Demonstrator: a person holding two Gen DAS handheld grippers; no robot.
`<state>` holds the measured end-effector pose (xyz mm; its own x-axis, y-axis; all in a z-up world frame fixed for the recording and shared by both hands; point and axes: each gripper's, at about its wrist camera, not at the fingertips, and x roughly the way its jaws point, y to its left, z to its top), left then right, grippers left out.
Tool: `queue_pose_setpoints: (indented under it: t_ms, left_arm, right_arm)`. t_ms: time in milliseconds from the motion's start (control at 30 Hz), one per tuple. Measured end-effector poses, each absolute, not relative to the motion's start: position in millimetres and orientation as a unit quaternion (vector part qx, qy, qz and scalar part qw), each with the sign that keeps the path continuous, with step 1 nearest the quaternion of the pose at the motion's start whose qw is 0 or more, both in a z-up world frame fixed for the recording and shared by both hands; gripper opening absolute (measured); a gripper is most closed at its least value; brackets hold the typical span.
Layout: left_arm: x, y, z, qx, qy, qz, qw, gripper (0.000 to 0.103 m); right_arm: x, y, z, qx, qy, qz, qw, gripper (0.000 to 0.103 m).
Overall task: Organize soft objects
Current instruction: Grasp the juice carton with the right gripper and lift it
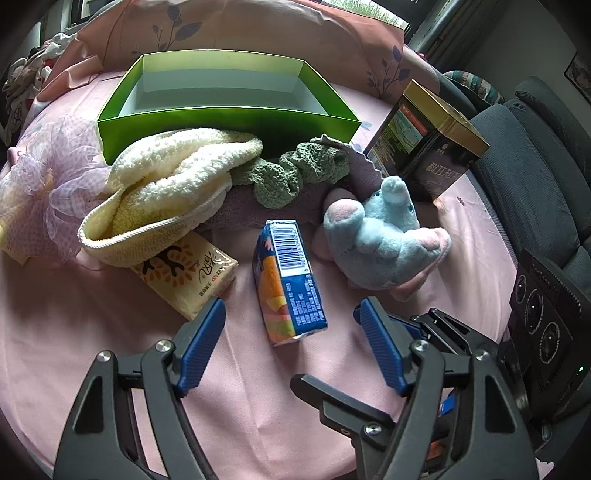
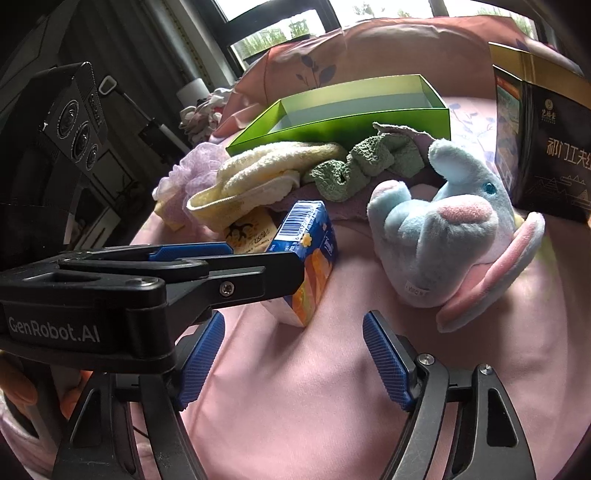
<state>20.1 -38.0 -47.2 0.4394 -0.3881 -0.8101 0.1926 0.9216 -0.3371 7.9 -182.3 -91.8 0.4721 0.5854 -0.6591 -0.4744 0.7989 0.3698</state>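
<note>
A blue tissue pack (image 1: 288, 273) lies on the pink sheet (image 1: 110, 332), its near end between the fingertips of my left gripper (image 1: 290, 306); the blue pads stand apart from it, open. A blue and pink plush toy (image 2: 443, 240) lies to the right of the pack. My right gripper (image 2: 293, 321) hovers open over the sheet in front of the toy, with nothing gripped. Behind them lie a cream towel (image 1: 166, 184), a green knitted cloth (image 1: 295, 173), a purple cloth (image 1: 243, 210) and a lilac mesh puff (image 1: 48, 177). An open green box (image 1: 229, 122) stands empty behind the pile.
A yellow tissue pack (image 1: 188, 273) sticks out from under the towel. A dark tin with a gold lid (image 1: 428, 147) stands at the right, close to the toy. A pink pillow (image 1: 240, 26) rises behind the box and a dark chair (image 1: 535, 166) borders the right edge.
</note>
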Motion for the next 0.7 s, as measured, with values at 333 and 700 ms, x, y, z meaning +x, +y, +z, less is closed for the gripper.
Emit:
queue_pose_setpoints:
  t_ms: [333, 700]
  left_arm:
    - [32.2, -42.0, -60.6, -0.121, 0.521, -0.199, 0.821, 0.039]
    - [33.4, -38.3, -56.0, -0.105, 0.510, -0.199, 0.830, 0.033]
  right_arm:
    - [25.1, -172.7, -99.7, 0.074, 0.411, 0.335, 0.844, 0.055]
    - [22.1, -164.9, -93.7, 0.050, 0.396, 0.329, 0.856, 0.032]
